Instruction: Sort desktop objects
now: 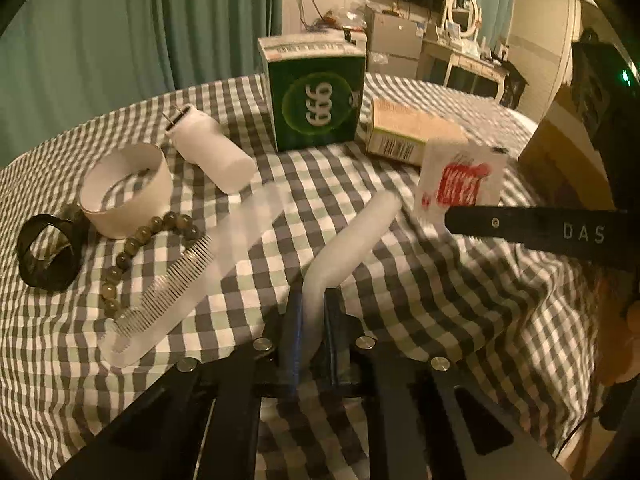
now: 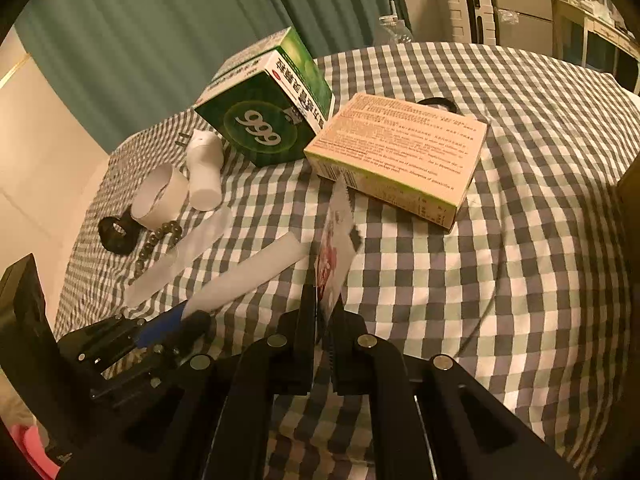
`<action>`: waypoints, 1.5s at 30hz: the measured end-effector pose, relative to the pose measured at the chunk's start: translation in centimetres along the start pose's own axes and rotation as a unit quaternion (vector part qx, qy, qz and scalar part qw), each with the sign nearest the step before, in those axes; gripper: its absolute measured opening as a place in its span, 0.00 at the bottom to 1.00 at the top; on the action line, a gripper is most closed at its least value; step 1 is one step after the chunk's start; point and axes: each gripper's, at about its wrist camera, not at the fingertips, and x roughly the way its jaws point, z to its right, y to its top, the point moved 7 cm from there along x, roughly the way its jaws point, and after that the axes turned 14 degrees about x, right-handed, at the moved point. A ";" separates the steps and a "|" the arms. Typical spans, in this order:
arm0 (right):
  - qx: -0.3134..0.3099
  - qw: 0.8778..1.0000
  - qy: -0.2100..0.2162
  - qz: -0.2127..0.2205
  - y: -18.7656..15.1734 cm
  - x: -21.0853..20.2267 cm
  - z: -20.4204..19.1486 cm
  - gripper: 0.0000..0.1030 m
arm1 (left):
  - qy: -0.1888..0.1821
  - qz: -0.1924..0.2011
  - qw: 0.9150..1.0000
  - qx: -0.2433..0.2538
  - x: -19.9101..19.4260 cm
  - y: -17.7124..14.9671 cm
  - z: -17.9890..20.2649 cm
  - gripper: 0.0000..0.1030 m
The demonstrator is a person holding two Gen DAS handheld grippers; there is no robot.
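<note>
The near end of the white tube (image 1: pixel 352 236) was hidden between the fingers of the left gripper (image 1: pixel 310 312). In the right wrist view, the lower edge of the sachet (image 2: pixel 334 256) disappeared between the fingers of the right gripper (image 2: pixel 324 320), and its red print was too blurred to read. The sachet also covered a corner of the tan box (image 2: pixel 400 152). A black ring (image 2: pixel 438 103) showed only partly behind that box. The comb (image 1: pixel 168 292) lay under a frosted sleeve (image 1: pixel 224 248), so its spine was unclear. The cardboard box (image 1: pixel 568 152) was partly covered by the right gripper's body. The small text on the green box (image 2: pixel 264 120) was unreadable.
</note>
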 end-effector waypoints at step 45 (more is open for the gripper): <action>-0.030 0.996 -0.082 -0.005 -2.8 0.2 0.6 0.19 | -0.005 -0.023 0.991 -0.129 -2.6 -2.9 -1.0 0.10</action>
